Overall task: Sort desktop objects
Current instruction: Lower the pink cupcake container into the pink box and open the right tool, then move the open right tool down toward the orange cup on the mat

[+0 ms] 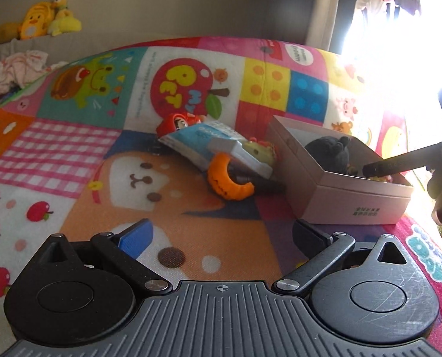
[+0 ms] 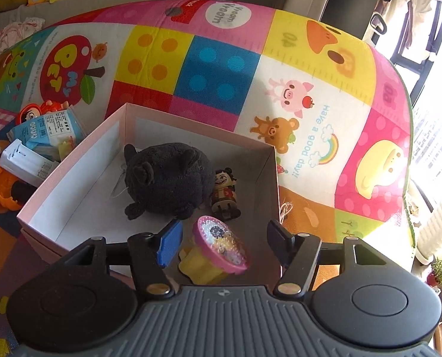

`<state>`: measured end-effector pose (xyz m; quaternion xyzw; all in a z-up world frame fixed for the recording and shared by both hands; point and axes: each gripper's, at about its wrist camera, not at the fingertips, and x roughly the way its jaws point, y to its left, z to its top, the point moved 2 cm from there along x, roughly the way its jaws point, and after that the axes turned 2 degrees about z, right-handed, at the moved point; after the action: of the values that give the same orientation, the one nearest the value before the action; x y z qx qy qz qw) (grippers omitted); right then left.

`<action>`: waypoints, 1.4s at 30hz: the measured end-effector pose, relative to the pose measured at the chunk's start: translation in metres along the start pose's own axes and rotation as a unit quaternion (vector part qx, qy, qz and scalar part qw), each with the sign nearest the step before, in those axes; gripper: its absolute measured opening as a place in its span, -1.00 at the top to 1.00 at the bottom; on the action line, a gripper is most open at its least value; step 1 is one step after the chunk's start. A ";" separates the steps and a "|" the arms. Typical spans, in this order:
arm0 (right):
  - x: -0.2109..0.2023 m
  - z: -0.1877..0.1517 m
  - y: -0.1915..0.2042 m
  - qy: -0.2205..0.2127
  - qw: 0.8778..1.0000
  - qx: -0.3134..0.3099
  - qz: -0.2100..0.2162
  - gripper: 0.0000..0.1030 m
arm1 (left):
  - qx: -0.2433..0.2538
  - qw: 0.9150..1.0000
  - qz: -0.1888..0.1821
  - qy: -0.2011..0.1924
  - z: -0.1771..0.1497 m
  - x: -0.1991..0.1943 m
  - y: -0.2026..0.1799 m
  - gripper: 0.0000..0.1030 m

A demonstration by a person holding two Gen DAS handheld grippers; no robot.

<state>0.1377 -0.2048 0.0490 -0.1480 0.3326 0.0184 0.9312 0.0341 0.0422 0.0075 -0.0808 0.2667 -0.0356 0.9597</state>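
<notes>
left gripper [image 1: 221, 235]: jaws wide apart, nothing between, over play mat [image 1: 81, 154]
right gripper [image 2: 221, 238]: jaws apart above box [image 2: 72, 175], yellow-pink toy [image 2: 218, 248] lying loose between
box: black plush [image 2: 167, 178], figurine [image 2: 225, 192] inside
pile [image 1: 215, 154]: left of box

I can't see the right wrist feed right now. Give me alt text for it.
The right gripper hangs open over a pink box, with a pink-and-yellow toy lying between its fingers, untouched. Deeper in the box sit a black plush and a small figurine. More toys are heaped outside the box's left wall on the colourful play mat.
</notes>
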 end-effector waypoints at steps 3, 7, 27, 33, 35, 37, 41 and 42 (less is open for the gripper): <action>-0.026 0.019 0.023 -0.045 0.998 -0.027 0.035 -0.29 | -0.007 1.000 0.020 -0.010 0.001 -0.001 0.003 -1.00; -0.044 0.036 0.086 -0.080 0.987 -0.103 0.098 -0.24 | -0.046 0.995 0.078 -0.037 0.007 -0.006 0.022 -1.00; -0.051 -0.022 0.211 -0.131 0.933 -0.309 0.134 0.93 | -0.182 0.973 0.129 -0.049 0.007 -0.008 0.083 -1.00; -0.083 -0.037 0.193 -0.133 0.934 -0.294 0.156 0.92 | -0.171 0.975 0.132 -0.057 0.007 -0.009 0.074 -1.00; -0.073 -0.028 0.190 -0.128 0.944 -0.268 0.146 0.88 | -0.165 0.974 0.139 -0.063 0.008 -0.010 0.071 -1.00; -0.057 -0.020 0.191 -0.112 0.953 -0.244 0.138 0.69 | -0.162 0.973 0.147 -0.069 0.008 -0.012 0.071 -1.00; -0.033 -0.014 0.201 -0.109 0.960 -0.220 0.132 0.23 | -0.175 0.970 0.153 -0.074 0.008 -0.013 0.077 -1.00; -0.029 -0.015 0.206 -0.112 0.960 -0.226 0.126 0.20 | -0.179 0.969 0.153 -0.072 0.008 -0.012 0.080 -1.00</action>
<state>0.0785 -0.0104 0.0017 -0.3082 0.2296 0.2261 0.8951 0.0295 0.1229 0.0066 -0.2116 0.2085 0.1654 0.9404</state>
